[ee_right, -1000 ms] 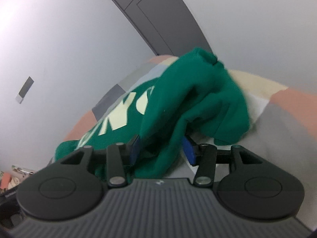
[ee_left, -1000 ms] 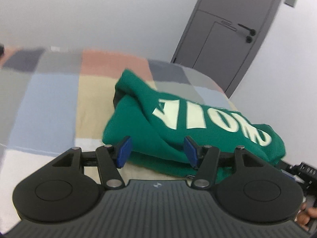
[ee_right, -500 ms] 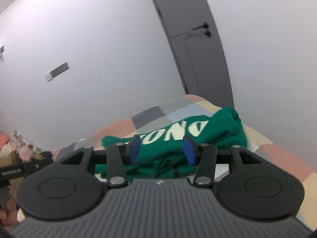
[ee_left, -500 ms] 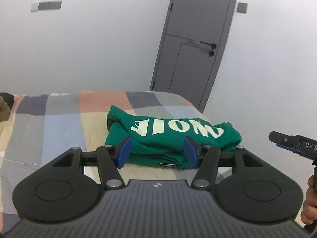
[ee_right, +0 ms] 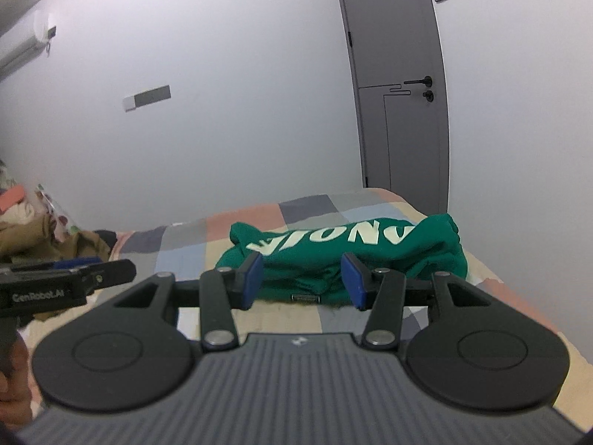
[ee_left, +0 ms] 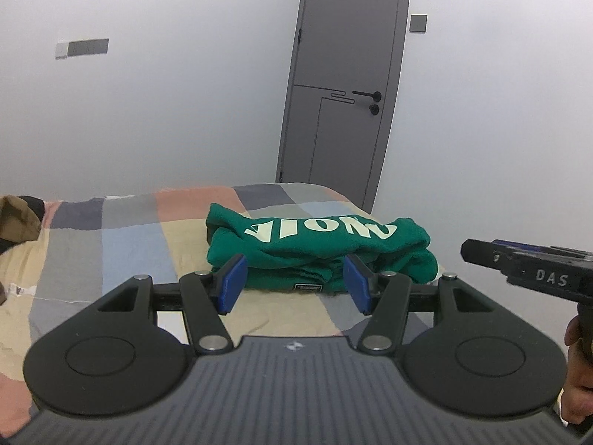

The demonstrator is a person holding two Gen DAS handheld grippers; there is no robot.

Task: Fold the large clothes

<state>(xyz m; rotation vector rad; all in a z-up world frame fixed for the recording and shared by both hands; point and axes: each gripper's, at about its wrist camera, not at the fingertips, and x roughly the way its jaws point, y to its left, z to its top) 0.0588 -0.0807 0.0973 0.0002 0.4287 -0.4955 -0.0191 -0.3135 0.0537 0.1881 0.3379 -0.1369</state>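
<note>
Left gripper (ee_left: pixel 295 283) and right gripper (ee_right: pixel 302 281): fingers spread apart, holding nothing, clear of the cloth. The green sweatshirt (ee_left: pixel 318 246) lies folded, cream lettering up, on the far right of the patchwork bed (ee_left: pixel 122 237).

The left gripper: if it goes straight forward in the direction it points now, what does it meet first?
Probably the folded green sweatshirt on the patchwork bed cover. The left gripper is open and empty, with only bare cover before the sweatshirt's near edge. Depth is unclear, so it might touch the cover first.
</note>
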